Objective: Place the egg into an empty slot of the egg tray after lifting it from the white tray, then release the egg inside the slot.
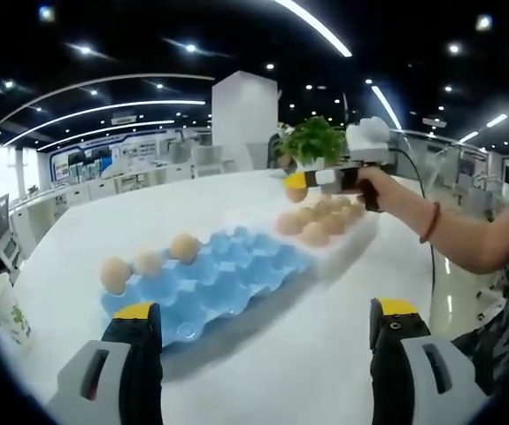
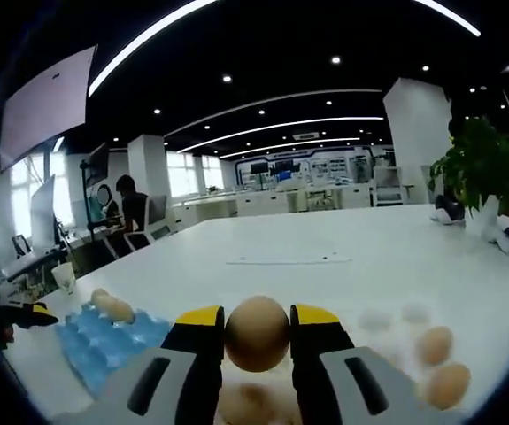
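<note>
White table (image 2: 325, 257) — egg (image 2: 257, 332) between right gripper (image 2: 257, 341) jaws

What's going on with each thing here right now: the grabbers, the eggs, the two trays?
Right gripper: shut on a brown egg, lifted above the white tray.
Left gripper: open, holding nothing.
Blue moulded egg tray: three eggs along its far edge, other slots empty.
White tray: several brown eggs inside.

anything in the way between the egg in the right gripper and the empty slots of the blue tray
Nothing visible blocks it. The right gripper holds the egg above the white tray. The blue egg tray lies right beside it, with three eggs at its far edge and open slots between.
</note>
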The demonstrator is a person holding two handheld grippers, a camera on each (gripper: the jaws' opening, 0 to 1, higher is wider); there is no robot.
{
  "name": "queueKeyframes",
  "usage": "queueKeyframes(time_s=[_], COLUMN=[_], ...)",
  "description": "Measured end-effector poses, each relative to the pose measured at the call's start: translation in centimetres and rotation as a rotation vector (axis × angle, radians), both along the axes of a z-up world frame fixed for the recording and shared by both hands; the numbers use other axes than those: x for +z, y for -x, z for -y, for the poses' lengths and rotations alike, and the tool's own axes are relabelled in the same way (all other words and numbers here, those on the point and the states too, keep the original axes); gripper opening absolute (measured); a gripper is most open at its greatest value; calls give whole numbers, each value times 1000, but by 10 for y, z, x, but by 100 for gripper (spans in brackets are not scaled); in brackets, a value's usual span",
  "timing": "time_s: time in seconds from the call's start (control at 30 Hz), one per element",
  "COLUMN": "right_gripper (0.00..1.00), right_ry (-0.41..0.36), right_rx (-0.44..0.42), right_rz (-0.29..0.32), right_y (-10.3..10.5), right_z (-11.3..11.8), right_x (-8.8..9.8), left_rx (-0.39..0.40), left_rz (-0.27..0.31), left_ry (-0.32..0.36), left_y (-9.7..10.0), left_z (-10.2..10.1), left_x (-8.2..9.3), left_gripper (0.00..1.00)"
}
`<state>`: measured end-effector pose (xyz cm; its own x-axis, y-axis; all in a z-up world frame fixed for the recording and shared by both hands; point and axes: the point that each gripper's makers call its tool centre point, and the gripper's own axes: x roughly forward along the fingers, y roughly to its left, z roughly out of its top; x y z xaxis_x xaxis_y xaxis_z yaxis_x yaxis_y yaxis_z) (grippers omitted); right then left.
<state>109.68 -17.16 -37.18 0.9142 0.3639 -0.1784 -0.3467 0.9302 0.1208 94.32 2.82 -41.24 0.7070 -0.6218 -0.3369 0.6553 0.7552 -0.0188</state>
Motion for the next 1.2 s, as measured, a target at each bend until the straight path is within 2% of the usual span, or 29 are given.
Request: queueKeyframes(time_s=[0.47,0.73,1.2], right_gripper=[30,30,30], right_ry=[7,10,-1], right_rx=[102,134,235], right_rz=[-18,-28,-38], right_y=[3,5,12], right_z=[-47,-66,-121], right_x=[-1,-2,0], left_rx=[-5,-9,-3], left_rz=[2,3,-1], left_ry=[4,8,19], left_y=[2,1,0], left_z=[1,0,-6], left_x=[1,0,0], left_gripper=[100,100,100])
